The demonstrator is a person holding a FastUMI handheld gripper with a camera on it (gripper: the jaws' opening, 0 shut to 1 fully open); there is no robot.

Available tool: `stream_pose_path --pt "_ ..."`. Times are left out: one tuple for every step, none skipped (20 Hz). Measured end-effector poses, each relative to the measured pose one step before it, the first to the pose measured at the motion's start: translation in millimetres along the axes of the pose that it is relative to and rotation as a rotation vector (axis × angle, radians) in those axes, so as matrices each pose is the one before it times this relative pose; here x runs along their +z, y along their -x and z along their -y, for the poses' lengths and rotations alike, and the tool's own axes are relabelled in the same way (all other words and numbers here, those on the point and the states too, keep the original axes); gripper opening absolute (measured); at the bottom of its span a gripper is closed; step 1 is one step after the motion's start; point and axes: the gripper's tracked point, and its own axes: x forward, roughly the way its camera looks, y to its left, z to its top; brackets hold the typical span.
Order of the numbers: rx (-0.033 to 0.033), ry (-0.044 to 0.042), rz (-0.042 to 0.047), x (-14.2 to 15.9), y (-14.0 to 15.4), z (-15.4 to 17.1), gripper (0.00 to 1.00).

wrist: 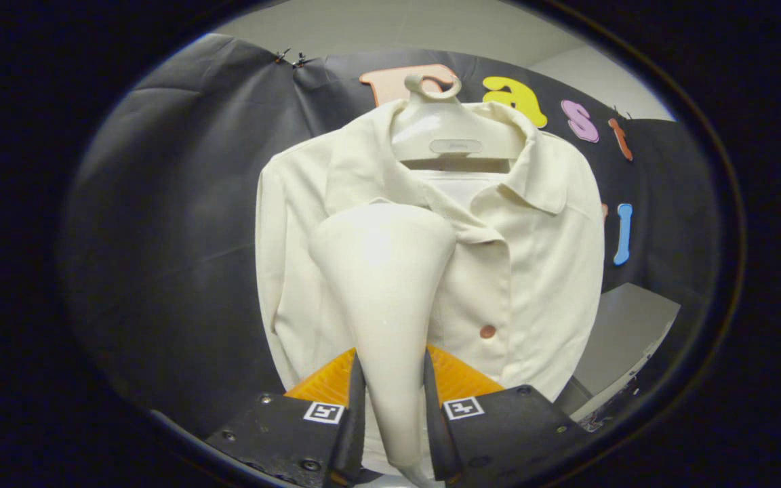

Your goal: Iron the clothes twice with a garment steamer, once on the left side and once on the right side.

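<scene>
A cream shirt (539,271) hangs on a pale plastic hanger (448,132) against the black cloth wall. It has a collar and a brown button (487,331) on its front. My gripper (392,400) is shut on the handle of a cream garment steamer (384,285), with both fingers pressing its narrow lower part. The steamer widens upward from the fingers, and its broad head lies over the shirt's left chest, just below the collar. Whether the head touches the fabric I cannot tell. The steamer hides the middle of the shirt's left front.
The black cloth wall (173,224) spreads out behind and to the left of the shirt. A grey table surface (624,335) shows to the lower right beyond the shirt's sleeve. White wall and ceiling (431,30) lie above the cloth.
</scene>
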Motion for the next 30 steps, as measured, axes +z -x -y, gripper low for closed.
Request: stream_pose_path --pt "-0.00108 0.01791 -0.00503 -3.69 -3.32 0.01 0.39" --pt "0.00194 0.01181 -0.01679 -7.27 -2.19 -0.68 0.39" --pt "0.00515 0.0089 -0.01375 -5.67 -2.72 -0.87 0.39" --pt "0.00461 0.00583 -0.01081 -6.29 -3.53 -0.18 0.39" --pt "0.00403 0.00918 -0.01127 -4.78 -2.53 0.1 0.39" --pt "0.00238 0.00932 -0.01006 -5.39 -3.19 0.05 0.39" --pt "0.003 0.0072 -0.01177 -5.86 -1.83 -0.3 0.39" --pt "0.00295 0.00907 -0.00907 -11.07 -3.07 -1.66 0.39" --pt "0.00259 0.00715 -0.01675 -9.66 -1.95 -0.62 0.39" --pt "0.00218 0.00717 -0.01726 -9.74 -1.05 -0.34 0.39" --pt "0.00392 0.00579 -0.01991 -9.3 -3.56 -0.19 0.39" --pt "0.00525 0.00333 -0.01504 -9.37 -4.55 -0.23 0.39" --pt "0.0042 0.00088 -0.02361 -9.68 -4.65 -0.65 0.4" --pt "0.00694 -0.00253 -0.01641 -8.5 -5.49 -1.33 0.4" --pt "0.00892 -0.00258 -0.025 -9.14 -4.99 -2.19 0.4" --pt "0.01065 -0.00326 -0.02709 -10.06 -3.85 -1.75 0.4" --pt "0.01031 -0.01191 -0.02098 -9.21 -4.57 -2.09 0.4" --pt "0.0083 -0.01314 -0.02709 -9.47 -5.42 -1.04 0.4" --pt "0.00817 -0.01059 -0.01653 -7.47 -4.59 -1.43 0.4" --pt "0.00242 -0.00822 -0.02553 -8.72 -3.95 0.28 0.4" --pt "0.00254 -0.00432 -0.0147 -6.56 -3.33 -0.52 0.4" --pt "0.00146 -0.00372 -0.02004 -7.86 -3.77 0.3 0.4" --pt "-0.00035 -0.00803 -0.01729 -5.82 -3.86 0.05 0.4" --pt "-0.00014 -0.00627 -0.01957 -6.68 -4.45 0.46 0.4" --pt "-0.00002 -0.00167 -0.0181 -6.08 -4.41 -0.52 0.4" --pt "-0.00286 0.00108 -0.01428 -5.98 -4.23 0.97 0.4" --pt "-0.00557 0.00455 -0.01913 -6.39 -3.9 0.65 0.4" --pt "-0.0041 0.0031 -0.01574 -6.81 -5.29 -0.01 0.4" --pt "-0.00297 -0.00012 -0.01031 -4.82 -4.03 -0.42 0.4" --pt "-0.00285 0.00498 -0.01011 -4.26 -2.42 0.39 0.4"
